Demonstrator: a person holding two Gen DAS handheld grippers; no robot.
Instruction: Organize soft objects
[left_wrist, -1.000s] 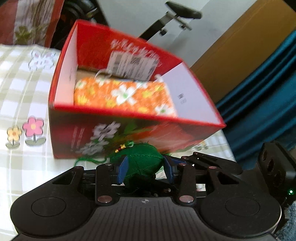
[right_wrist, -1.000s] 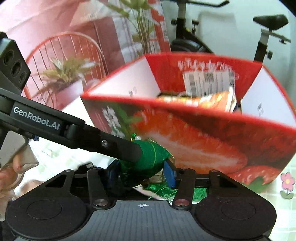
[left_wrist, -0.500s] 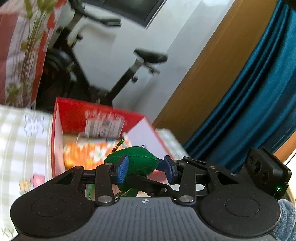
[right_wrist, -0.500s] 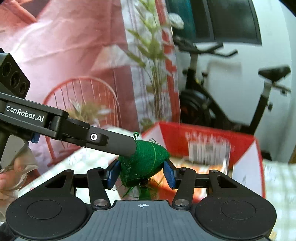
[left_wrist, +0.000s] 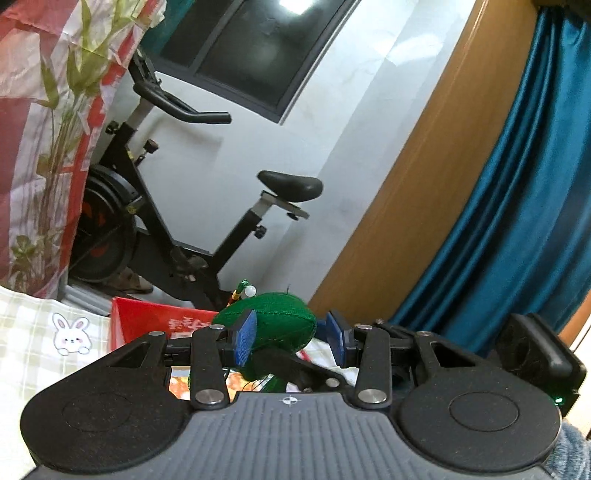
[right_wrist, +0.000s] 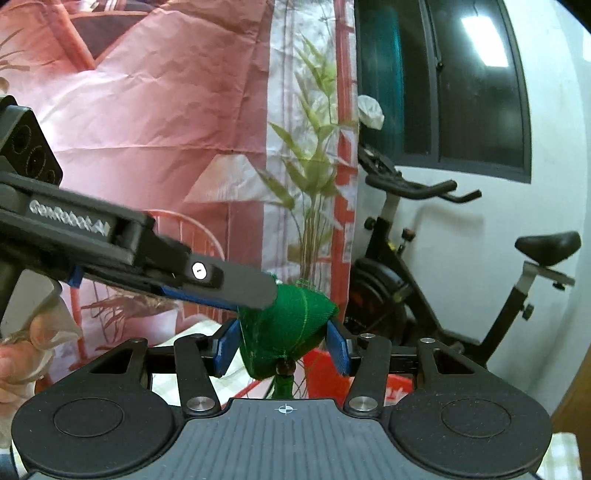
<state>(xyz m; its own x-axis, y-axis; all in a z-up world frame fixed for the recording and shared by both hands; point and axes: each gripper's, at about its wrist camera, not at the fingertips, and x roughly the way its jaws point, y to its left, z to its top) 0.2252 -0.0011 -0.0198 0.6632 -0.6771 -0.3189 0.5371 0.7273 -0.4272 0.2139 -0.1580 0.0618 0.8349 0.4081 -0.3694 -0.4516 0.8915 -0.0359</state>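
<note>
Left wrist view first: my left claw (left_wrist: 290, 334) has its blue pads (left_wrist: 245, 336) parted around the green stitched fabric pouch (left_wrist: 275, 328). The left pad touches the cloth, but the right pad stands just apart from it, so I cannot tell whether this claw is really gripping. The pouch sits between the fingers, its beaded tip up and slightly to the left of the claw's centre. Below and ahead of the claw is the red cardboard box (left_wrist: 147, 321) on the checked tablecloth (left_wrist: 33, 332), with the black exercise bike (left_wrist: 177, 206) well beyond.

Right wrist view now: my right claw (right_wrist: 282, 345) is partly closed, both blue pads pressing the pouch's (right_wrist: 286, 332) flanks. The other claw's dark finger (right_wrist: 236, 282) comes in from the left and touches the pouch's upper left. The pouch's long axis runs roughly up and down here, bead and tassel hanging below, broad end on top.

My read: we're mid-carry, pouch lifted above the box. Next I need to bring it down over the opening and release both claws.
</note>
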